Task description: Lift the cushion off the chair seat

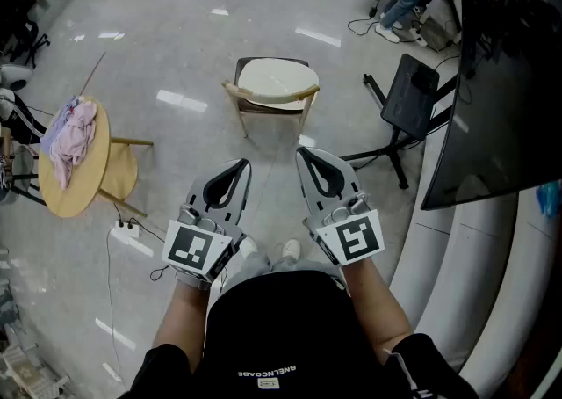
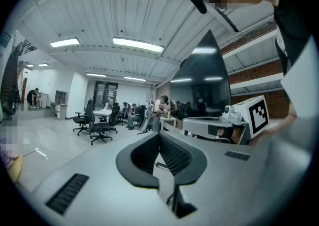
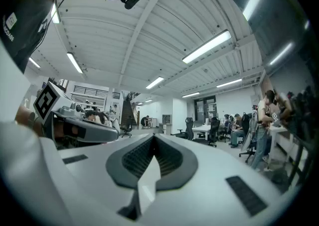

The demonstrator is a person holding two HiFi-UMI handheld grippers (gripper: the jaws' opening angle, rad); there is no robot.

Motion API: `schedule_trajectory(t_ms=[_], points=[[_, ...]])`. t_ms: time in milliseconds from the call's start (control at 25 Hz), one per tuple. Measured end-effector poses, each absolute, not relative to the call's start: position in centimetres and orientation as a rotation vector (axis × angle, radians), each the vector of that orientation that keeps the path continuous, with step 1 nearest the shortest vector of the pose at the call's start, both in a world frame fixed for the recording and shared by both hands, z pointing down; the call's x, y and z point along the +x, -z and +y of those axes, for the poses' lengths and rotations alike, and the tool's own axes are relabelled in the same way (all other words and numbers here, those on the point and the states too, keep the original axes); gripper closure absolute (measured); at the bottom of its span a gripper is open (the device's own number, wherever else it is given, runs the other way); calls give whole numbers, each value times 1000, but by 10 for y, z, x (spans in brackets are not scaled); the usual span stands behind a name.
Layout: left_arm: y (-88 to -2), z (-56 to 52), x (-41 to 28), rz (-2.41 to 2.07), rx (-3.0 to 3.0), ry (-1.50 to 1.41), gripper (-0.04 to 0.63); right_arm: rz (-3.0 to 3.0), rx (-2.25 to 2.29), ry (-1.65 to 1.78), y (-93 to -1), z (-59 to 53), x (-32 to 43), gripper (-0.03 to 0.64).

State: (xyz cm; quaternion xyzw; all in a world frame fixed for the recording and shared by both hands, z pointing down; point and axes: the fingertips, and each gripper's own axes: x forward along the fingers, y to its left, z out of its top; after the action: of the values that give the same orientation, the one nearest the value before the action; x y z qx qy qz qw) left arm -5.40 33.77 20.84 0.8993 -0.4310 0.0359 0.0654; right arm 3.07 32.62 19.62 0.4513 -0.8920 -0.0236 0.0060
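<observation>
One cream cushion [image 1: 277,81] lay on the wooden chair's [image 1: 234,91] seat, well ahead. I saw the left gripper [image 1: 242,163] and right gripper [image 1: 302,153] near the person's body, jaws together, empty. The white lettering on the black shirt [image 1: 272,327] was unreadable.

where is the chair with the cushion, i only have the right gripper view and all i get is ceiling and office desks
Observer: In the head view the chair stands on the floor straight ahead of both grippers, with the cream cushion lying on its seat.
Operator: am i touching it yet
Observer: No. The right gripper and the left gripper are both held close to the person, well short of the chair.
Operator: anything next to it
Observer: A round wooden table with a pink cloth on it stands off to the chair's left, apart from it.
</observation>
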Motion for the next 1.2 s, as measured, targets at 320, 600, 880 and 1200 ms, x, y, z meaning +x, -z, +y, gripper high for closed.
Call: schedule_trajectory(t_ms=[320, 600, 880, 1200], points=[[-211, 335, -91, -1279, 2709, -86, 583, -2768, 1435, 91, -198, 324, -1, 607], [-222, 332, -121, -1240, 2715, -96, 583, -2734, 1491, 79, -204, 318, -21, 606], [-227, 320, -162, -1225, 2693, -53, 583, -2625, 1598, 99, -205, 302, -31, 607], [-244, 300, -186, -1238, 2656, -59, 583, -2588, 1614, 48, -223, 276, -40, 607]])
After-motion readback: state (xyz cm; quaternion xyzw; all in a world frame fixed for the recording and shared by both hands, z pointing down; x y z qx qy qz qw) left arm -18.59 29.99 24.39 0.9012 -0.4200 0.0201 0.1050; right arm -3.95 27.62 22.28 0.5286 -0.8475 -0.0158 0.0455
